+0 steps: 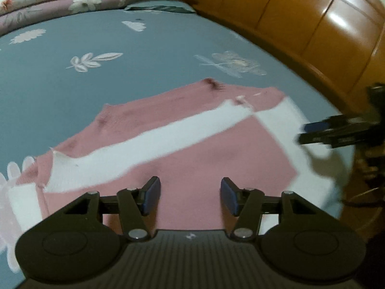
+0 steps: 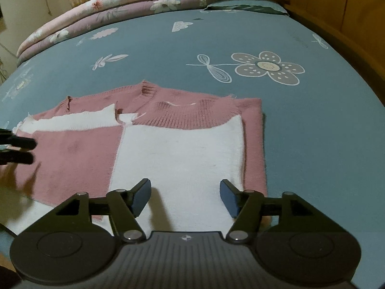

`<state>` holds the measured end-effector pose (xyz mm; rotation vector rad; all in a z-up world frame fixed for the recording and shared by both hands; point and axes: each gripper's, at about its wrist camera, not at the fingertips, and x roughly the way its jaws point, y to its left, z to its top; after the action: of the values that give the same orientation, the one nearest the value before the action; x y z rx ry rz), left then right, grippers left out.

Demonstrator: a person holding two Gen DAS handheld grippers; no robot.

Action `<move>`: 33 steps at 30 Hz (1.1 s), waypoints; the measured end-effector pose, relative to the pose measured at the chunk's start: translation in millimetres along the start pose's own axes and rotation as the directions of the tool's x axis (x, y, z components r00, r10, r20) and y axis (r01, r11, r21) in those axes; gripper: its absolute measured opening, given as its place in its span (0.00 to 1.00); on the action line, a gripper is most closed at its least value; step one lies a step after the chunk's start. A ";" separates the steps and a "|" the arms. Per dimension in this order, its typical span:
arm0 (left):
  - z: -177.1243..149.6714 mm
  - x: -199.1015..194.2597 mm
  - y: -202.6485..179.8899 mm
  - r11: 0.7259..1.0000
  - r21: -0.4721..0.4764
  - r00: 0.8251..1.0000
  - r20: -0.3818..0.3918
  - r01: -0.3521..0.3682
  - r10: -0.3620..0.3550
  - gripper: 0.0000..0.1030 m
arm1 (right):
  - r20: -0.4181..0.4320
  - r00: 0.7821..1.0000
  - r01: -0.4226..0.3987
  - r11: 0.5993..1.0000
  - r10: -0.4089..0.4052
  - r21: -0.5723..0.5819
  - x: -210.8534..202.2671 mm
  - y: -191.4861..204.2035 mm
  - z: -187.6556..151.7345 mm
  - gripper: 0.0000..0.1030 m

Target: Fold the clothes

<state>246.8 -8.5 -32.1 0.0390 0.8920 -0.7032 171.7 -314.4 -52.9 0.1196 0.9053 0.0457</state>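
On the teal bedsheet with white flower prints (image 2: pixel 312 125), a pink-and-white knitted sweater (image 2: pixel 168 154) lies flat, its ribbed neckline (image 2: pixel 178 107) toward the stacked floral quilts (image 2: pixel 101 9) at the far end. Both sleeves appear to be turned in across the body: one white-banded sleeve (image 1: pixel 149 142) runs as a strip over the pink chest, and the right edge forms a straight, doubled line. The lower hem seems to lie near or under the tools, though I cannot tell exactly.

Over the near part of the garment the left gripper (image 1: pixel 190 193) hovers with its jaws apart and nothing between them; the right gripper (image 2: pixel 185 196) likewise stands wide and empty above the white panel.

Judging by the loose knit, the sweater is light, soft and limp, with no stiffness to carry a fold by itself. It probably clings to the sheet rather than slides, and the fuzzy yarn could snag or stretch if pinched by a single strand. Good holds would be the thick doubled edges or ribbed bands, taken at two corners together so the cloth lifts evenly.
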 end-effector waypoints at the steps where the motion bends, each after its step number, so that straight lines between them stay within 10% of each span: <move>1: 1.0 4.2 5.2 1.000 0.008 1.000 0.017 0.000 0.000 0.56 | -0.001 1.000 0.004 1.000 -0.004 0.001 0.4 1.0 0.1 0.67; 13: 1.8 -6.3 4.7 0.999 0.041 1.000 0.004 -0.016 0.016 0.67 | -0.013 1.000 -0.003 1.000 0.003 0.003 12.4 14.9 -0.5 1.00; 33: -5.2 -5.7 11.6 0.985 0.031 0.986 -0.001 -0.168 0.168 0.71 | -0.034 0.997 0.060 0.992 -0.064 -0.109 21.2 31.5 -4.3 1.00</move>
<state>247.5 5.1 -34.2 0.1417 0.8705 -0.5598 181.8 -280.8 -68.2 -0.0097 0.9416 0.0394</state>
